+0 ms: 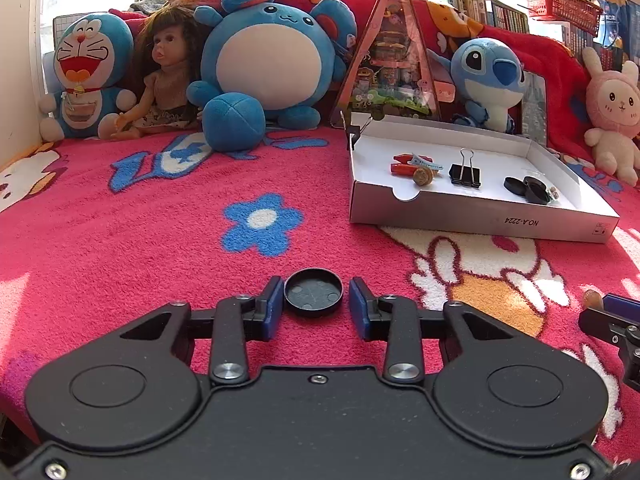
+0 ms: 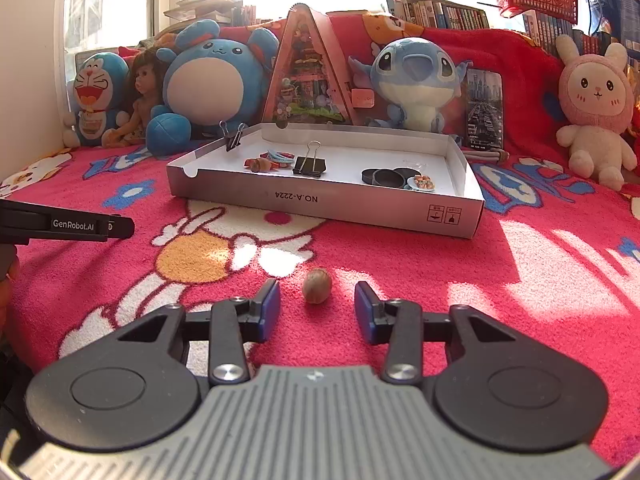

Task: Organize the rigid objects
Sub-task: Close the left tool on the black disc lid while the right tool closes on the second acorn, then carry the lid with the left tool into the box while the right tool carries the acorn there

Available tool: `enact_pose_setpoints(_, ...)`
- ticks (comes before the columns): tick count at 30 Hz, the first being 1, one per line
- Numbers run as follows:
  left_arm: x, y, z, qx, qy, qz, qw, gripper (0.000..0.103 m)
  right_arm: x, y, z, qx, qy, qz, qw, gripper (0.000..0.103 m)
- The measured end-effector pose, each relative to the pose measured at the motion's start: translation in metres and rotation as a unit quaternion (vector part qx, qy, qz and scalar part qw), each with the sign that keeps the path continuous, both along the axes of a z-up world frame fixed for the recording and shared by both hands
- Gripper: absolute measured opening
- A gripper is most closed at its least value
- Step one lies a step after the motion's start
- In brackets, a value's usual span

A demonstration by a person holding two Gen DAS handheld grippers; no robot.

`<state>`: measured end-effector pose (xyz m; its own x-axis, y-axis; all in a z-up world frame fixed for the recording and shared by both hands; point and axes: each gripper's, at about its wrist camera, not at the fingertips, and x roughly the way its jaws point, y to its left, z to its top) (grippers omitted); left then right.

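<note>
On the pink blanket short of the tray, the left gripper straddled a light, stiff black cap, best pinched across its rim, while the right gripper flanked a small hard nut likely to roll, neither pair of jaws touching.

Left tongs and right tongs both point forward and downward, jaws apart, gripping nothing.

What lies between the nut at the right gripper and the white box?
Nothing but blanket: in the right wrist view the stretch from the nut to the white box is bare pink blanket.
</note>
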<state>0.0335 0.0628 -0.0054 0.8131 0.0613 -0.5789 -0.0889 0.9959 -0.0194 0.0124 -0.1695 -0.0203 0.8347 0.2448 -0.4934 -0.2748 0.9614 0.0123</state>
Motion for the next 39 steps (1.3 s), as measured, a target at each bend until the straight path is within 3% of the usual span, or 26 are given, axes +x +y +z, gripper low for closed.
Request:
enact_pose_setpoints(4, 0.000, -0.004, 0.002, 0.000, 0.000, -0.003, 1.0000, 0.030, -0.001, 0.002, 0.000, -0.003, 0.000, 0.004, 1.000, 0.022)
enact_pose_setpoints(7, 0.000, -0.007, 0.004, -0.006, 0.000, -0.007, 1.0000, 0.030, -0.001, 0.003, 0.001, -0.005, -0.002, 0.004, 1.000, 0.018)
enact_pose_setpoints(24, 0.011, -0.045, 0.031, -0.009, -0.030, -0.069, 0.9971, 0.030, 0.008, 0.001, 0.015, 0.003, -0.017, -0.008, 1.000, 0.017)
enact_pose_setpoints(39, 0.037, -0.064, 0.046, -0.018, -0.040, -0.094, 0.9947, 0.030, 0.024, -0.007, 0.031, 0.003, -0.049, -0.033, 0.998, 0.017)
